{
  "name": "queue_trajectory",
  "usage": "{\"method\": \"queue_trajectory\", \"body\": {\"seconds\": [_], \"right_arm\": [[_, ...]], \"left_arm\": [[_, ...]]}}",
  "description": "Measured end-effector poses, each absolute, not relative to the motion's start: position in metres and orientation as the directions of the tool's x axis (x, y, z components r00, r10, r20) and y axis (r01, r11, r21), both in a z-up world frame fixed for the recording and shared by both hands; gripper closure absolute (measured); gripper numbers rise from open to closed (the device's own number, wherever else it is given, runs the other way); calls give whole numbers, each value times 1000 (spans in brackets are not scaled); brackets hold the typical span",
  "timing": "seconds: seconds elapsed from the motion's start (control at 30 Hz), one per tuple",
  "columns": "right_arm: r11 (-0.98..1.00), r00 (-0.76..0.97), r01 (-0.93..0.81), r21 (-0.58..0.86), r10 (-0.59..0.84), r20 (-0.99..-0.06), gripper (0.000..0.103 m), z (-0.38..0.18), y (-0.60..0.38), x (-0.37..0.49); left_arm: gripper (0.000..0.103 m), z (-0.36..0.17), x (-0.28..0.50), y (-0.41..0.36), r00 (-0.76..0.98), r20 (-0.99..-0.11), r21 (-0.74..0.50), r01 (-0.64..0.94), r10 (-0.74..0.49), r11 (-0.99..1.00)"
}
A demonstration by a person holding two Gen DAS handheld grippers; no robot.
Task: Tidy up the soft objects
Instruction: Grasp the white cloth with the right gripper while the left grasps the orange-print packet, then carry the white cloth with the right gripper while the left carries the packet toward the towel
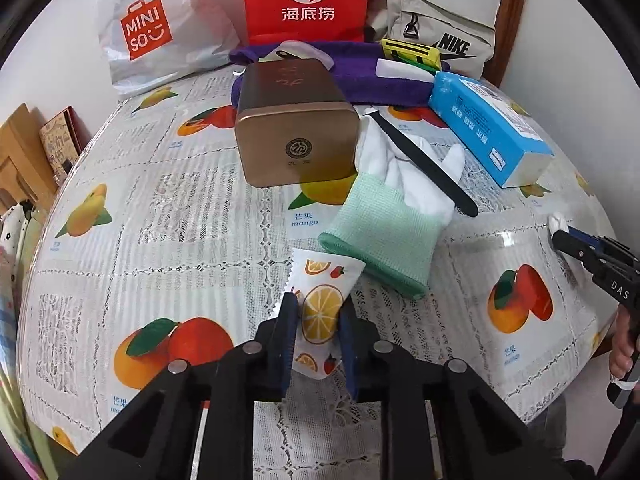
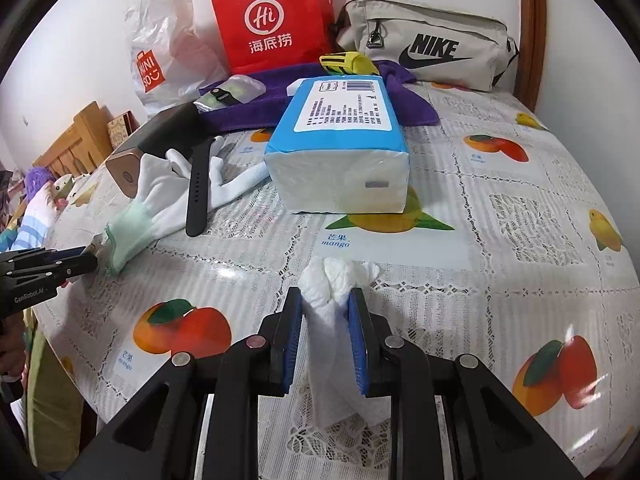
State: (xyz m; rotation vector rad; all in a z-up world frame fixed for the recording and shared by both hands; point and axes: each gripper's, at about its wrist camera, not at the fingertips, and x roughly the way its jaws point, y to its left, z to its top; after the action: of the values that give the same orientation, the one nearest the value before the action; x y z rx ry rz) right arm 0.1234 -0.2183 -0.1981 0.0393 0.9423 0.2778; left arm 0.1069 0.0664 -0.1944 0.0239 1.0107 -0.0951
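A small fruit-print packet (image 1: 324,276) lies on the tablecloth, and my left gripper (image 1: 318,320) is shut on its near end. Just beyond it lies a white glove with a green cuff (image 1: 384,240), with a black watch strap (image 1: 424,164) across it. My right gripper (image 2: 325,308) is shut on a crumpled white tissue (image 2: 332,276), which hangs down between the pads. In the left wrist view the right gripper (image 1: 560,236) shows at the far right with the tissue (image 1: 557,223) at its tip. In the right wrist view the left gripper (image 2: 86,258) sits by the glove's cuff (image 2: 128,220).
A gold tin (image 1: 296,136), a blue tissue pack (image 2: 340,148) and a purple towel (image 1: 360,80) lie further back. A Miniso bag (image 1: 152,28), a red paper bag (image 1: 306,0) and a Nike pouch (image 2: 428,52) stand along the wall.
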Motion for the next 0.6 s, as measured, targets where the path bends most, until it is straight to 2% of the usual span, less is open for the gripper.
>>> {"method": "queue_trajectory", "body": {"seconds": [0.2,0.6], "right_arm": [[963,549,-219,158,255,-796,80,-194,-220,122],[963,566,-229,144,252,-785,80,-173,-218,129]], "left_arm": [[94,-182,107,76,546,-834,-51,65,-79,997],[95,-156,116,92,585,-807,-76,30,-79,997]]}}
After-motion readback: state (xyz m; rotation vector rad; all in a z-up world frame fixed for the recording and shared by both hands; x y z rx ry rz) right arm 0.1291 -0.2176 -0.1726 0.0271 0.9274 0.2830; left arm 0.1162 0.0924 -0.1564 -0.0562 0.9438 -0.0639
